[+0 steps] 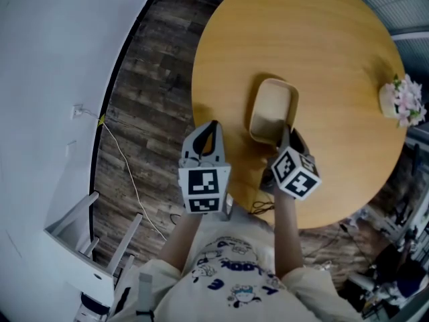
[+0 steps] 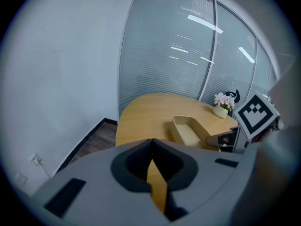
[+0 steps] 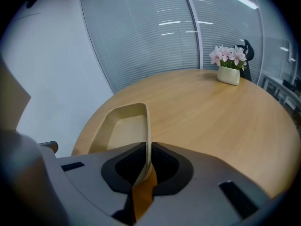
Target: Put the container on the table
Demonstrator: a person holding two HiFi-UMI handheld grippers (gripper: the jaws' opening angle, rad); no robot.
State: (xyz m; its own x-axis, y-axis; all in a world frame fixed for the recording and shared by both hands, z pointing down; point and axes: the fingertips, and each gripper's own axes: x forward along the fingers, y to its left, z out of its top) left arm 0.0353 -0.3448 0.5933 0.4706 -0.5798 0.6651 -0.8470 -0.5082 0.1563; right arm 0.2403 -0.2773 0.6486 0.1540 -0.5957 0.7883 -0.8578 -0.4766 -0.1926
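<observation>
Over the bench's [image 1: 335, 79] near edge, the right gripper's [image 3: 146, 161] jaws pinch the container's [image 3: 120, 128] wall. The left gripper's [image 2: 151, 166] jaws are pressed together, empty. Placing seems nearly done; next, settle it flat and release.

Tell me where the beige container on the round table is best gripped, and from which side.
On the container, grip the thin upright side wall at the near end, coming from the person's side, one jaw inside, one outside. It is open-topped and looks too wide to span, so the wall is likely the best hold. The right claw is shut on it there.
</observation>
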